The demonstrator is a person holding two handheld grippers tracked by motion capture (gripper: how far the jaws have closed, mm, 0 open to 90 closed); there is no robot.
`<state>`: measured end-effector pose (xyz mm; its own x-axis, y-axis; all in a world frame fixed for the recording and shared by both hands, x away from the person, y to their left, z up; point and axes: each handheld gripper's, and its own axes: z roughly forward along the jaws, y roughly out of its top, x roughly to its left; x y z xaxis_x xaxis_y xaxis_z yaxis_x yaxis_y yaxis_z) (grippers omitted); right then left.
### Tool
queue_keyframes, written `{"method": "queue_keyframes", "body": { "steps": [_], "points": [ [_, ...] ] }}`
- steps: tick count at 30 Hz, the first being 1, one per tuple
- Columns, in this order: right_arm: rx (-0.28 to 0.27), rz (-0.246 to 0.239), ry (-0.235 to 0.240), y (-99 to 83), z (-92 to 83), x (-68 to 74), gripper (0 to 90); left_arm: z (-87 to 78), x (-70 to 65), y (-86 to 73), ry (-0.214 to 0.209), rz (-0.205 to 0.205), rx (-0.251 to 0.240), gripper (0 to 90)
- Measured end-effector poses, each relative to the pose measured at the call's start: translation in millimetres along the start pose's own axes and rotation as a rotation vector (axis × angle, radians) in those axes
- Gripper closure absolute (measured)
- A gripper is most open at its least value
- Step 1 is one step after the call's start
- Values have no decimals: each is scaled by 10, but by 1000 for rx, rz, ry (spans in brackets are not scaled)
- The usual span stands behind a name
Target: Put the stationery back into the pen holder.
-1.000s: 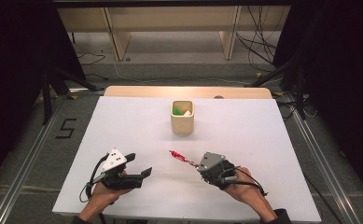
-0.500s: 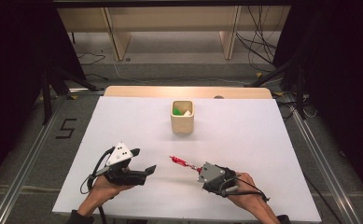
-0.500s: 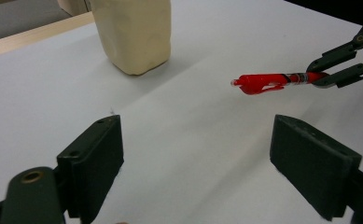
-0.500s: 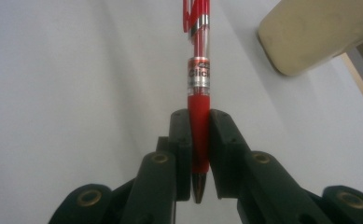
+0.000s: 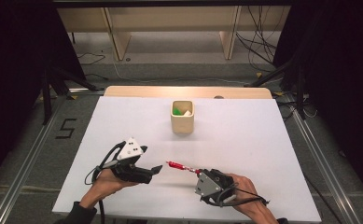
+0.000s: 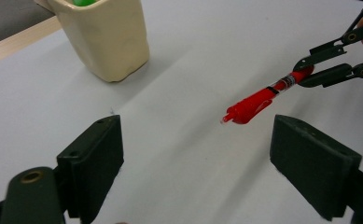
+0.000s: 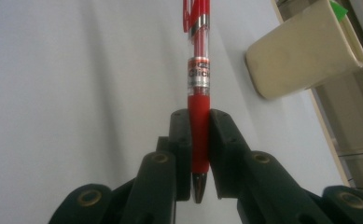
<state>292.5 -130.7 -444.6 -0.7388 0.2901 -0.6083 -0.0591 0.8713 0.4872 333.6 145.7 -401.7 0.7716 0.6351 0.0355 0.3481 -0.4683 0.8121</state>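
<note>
**Red pen held out between two grippers**

Pen time at the white table (image 5: 244,140). The right gripper (image 5: 198,172) is clenched on a red pen (image 5: 178,166). In the right gripper view the two black jaws squeeze the pen's red rubber grip (image 7: 199,135), one jaw on each side. The pen's metal tip (image 7: 198,189) pokes back toward the hand, and the clear part with the label sticks out past the jaws. In the high view the pen is held out to the left, above the table, with a thin shadow under it.

The left gripper (image 5: 157,169) is released. In the left gripper view its two black jaws stand wide apart with nothing between them. The pen's clip end (image 6: 244,110) floats just ahead of that gap, pointing toward it, but it does not touch either jaw. In the high view the clip end is just beside the left gripper's tips.

A cream cup (image 5: 182,116) stands farther back on the table, well apart from both grippers. Something green (image 5: 176,111) sits inside it.
</note>
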Motion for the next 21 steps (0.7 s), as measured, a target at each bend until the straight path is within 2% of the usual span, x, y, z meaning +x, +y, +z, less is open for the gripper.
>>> {"method": "queue_keyframes", "body": {
  "steps": [7, 9, 11, 13, 21],
  "points": [
    [-22, -131, -76, 34, -27, 108, 807, 108, -98, 115, -23, 62, 65, 167],
    [-19, -144, -98, 44, -30, 153, 807, 148, -125, 130, -38, 76, 89, 168],
    [-17, -206, -139, 58, -27, 200, 807, 187, -157, 139, -51, 93, 112, 168],
    [-13, -257, -157, 67, -17, 245, 807, 222, -179, 151, -65, 106, 132, 169],
    [-27, -341, -203, 68, 2, 318, 807, 388, -244, 200, -112, 161, 229, 194]
  ]
}}
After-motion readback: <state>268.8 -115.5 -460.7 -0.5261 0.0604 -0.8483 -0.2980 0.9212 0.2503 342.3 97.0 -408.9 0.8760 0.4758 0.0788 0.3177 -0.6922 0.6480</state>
